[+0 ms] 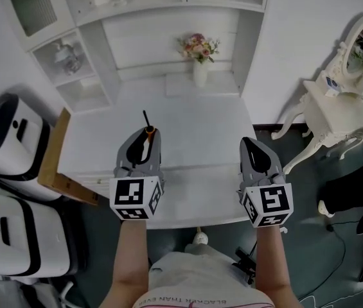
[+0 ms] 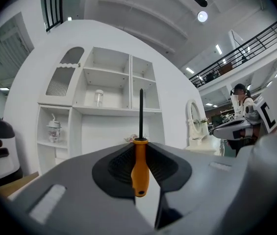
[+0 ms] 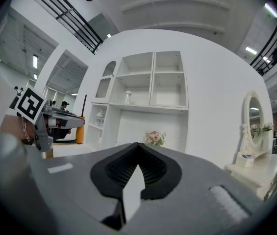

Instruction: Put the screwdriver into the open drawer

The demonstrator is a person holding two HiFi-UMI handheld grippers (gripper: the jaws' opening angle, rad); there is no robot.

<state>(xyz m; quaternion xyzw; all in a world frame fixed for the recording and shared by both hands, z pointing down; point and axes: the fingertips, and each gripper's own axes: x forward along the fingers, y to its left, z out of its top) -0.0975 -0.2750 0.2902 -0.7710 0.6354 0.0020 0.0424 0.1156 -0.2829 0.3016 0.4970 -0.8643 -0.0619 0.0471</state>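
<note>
The left tongs (image 1: 144, 140) are clenched on the one screwdriver (image 2: 139, 173). The pads grip its orange handle and the black shaft sticks out beyond the tips, above the near half of the desk (image 1: 194, 133). The right tongs (image 3: 138, 146) are pressed shut with nothing between them, level with the left pair and well apart from it, over the desk's near right corner. I judge this to be the carry. The grip sits on the handle alone, so the long shaft could swing; the clench should stay firm and the wrist level. At the drawer, the tool is best laid in lengthwise and freed only once it rests on the bottom. The shut right pair should stay clear of the shaft. I cannot tell where the open drawer is: a brown board (image 1: 56, 153) runs along the desk's left edge, but no drawer mouth shows plainly. Counted, there are two tongs, one screwdriver and one desk. One vase of flowers (image 1: 199, 69) stands at the middle of the back edge, under one shelf unit (image 1: 168, 27). Left of the desk stand two white machines (image 1: 14, 140), and to its right one dressing table (image 1: 335, 114).
</note>
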